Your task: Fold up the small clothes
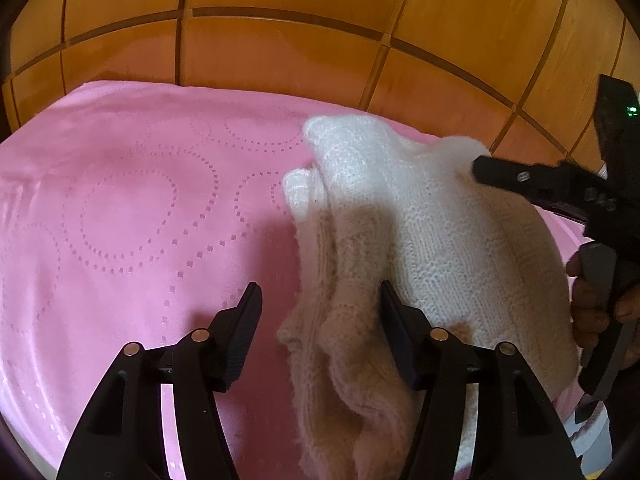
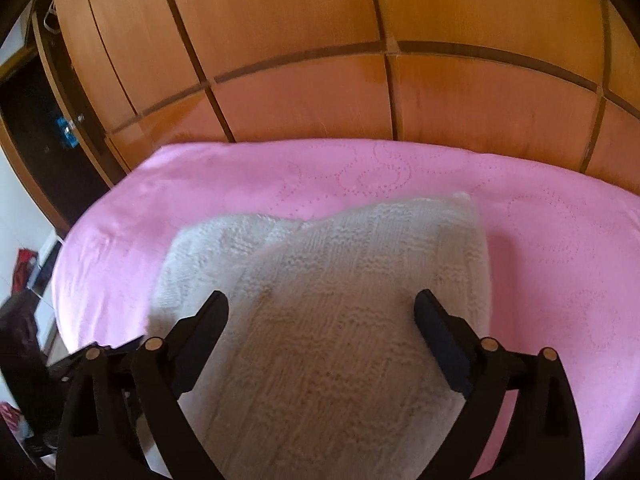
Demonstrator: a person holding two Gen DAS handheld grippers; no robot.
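We're in a home here, and it looks very much like a bedroom. A pink bedspread (image 2: 224, 184) with dotted circle patterns covers a soft, wide surface that fills the lower half of both views. Behind it, from 10 to 2 o'clock, a wall of glossy orange-brown wooden panels (image 2: 288, 12) split by darker strips, like wardrobe doors or a headboard wall. A white knitted garment (image 2: 328, 280) lies on the spread, small household laundry. Over at 9 o'clock in the right wrist view, a dark opening (image 2: 36, 120) with something blue inside, too blurred to identify, and at 8 o'clock some red and dark clutter (image 2: 24, 272) by a white surface.
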